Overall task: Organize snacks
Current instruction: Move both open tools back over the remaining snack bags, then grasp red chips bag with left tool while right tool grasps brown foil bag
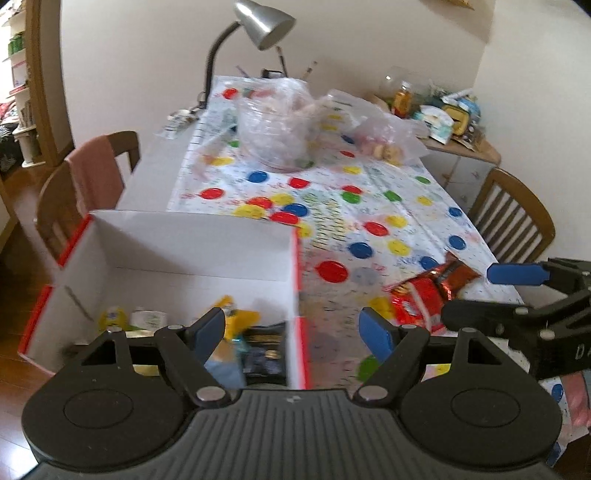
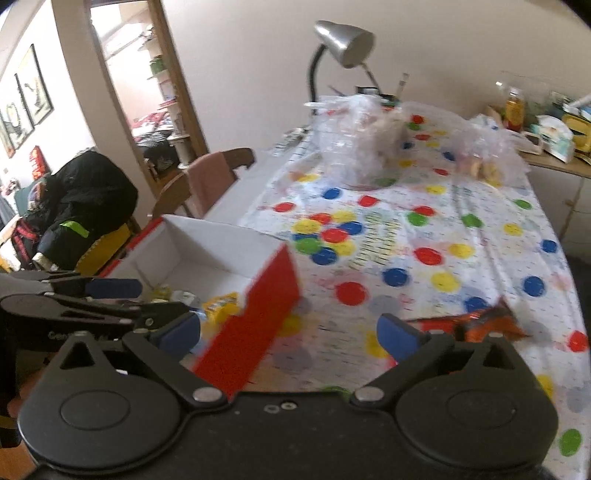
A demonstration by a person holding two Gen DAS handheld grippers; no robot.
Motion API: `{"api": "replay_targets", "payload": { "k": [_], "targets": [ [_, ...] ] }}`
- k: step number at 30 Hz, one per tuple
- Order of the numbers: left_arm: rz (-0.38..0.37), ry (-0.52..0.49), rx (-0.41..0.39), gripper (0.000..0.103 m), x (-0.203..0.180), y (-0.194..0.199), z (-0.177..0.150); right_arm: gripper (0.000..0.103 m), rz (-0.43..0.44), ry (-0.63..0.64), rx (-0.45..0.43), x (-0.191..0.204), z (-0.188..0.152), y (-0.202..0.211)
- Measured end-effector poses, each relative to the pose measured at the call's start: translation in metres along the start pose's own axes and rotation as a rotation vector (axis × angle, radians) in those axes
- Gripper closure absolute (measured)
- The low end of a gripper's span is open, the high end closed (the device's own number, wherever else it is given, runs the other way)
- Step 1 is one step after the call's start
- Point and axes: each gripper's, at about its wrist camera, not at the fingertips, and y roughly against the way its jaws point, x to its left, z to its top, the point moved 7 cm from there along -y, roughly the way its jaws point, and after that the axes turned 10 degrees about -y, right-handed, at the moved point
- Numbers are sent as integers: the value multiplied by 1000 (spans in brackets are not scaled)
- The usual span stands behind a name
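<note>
A cardboard box (image 1: 199, 240), red outside and white inside, stands open at the near left of the table (image 1: 369, 206). In it lie a yellow packet (image 1: 236, 317), a dark packet (image 1: 266, 354) and other small snacks. My left gripper (image 1: 295, 332) is open and empty, hovering over the box's right wall. A red and orange snack bag (image 1: 424, 295) lies on the spotted cloth to the right. My right gripper (image 2: 291, 336) is open and empty; the box (image 2: 258, 310) sits at its left and the snack bag (image 2: 480, 325) just beyond its right finger.
Two clear plastic bags of food (image 1: 277, 125) sit mid-table, with a grey desk lamp (image 1: 258, 26) behind. Wooden chairs (image 1: 513, 221) flank the table, the left chair (image 1: 96, 177) draped in pink cloth. A cluttered side counter (image 1: 443, 118) stands at far right. A doorway (image 2: 147, 92) opens at left.
</note>
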Motion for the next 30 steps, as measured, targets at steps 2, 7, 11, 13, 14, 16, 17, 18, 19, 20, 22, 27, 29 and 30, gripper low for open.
{"api": "replay_targets", "payload": {
  "k": [2, 7, 11, 13, 14, 16, 17, 18, 19, 20, 22, 27, 29, 30],
  "targets": [
    [-13, -2, 10, 24, -15, -7, 1, 1, -25, -17, 3, -22, 1, 4],
    [-15, -15, 61, 24, -55, -31, 3, 1, -94, -69, 19, -76, -2, 14],
    [-28, -30, 87, 24, -83, -50, 5, 1, -136, -114, 38, -113, -4, 18],
    [-30, -41, 101, 24, -99, -62, 7, 1, -155, -134, 46, -130, -4, 17],
    [-30, -45, 107, 24, -105, -68, 8, 1, -168, -147, 52, -139, -3, 15],
    [-26, -45, 126, 24, -117, -81, 11, 1, -186, -179, 63, -156, -2, 12],
    [-26, -41, 135, 24, -123, -88, 12, 1, -198, -197, 68, -165, 0, 9],
    [-25, -37, 144, 24, -129, -94, 13, 1, -209, -217, 72, -173, 1, 7],
    [-20, -32, 152, 24, -133, -101, 15, 1, -215, -234, 76, -181, 3, 4],
    [-18, -23, 160, 24, -137, -108, 16, 1, -222, -250, 80, -188, 4, 1],
    [-16, 1, 178, 24, -143, -123, 19, 1, -239, -274, 83, -201, 7, -5],
    [-7, 90, 234, 24, -150, -159, 24, 3, -251, -287, 96, -226, 16, -24],
    [-6, 127, 257, 24, -152, -172, 25, 5, -240, -286, 112, -234, 20, -32],
    [-1, 140, 269, 24, -153, -178, 26, 5, -238, -281, 120, -237, 22, -36]
  ]
}}
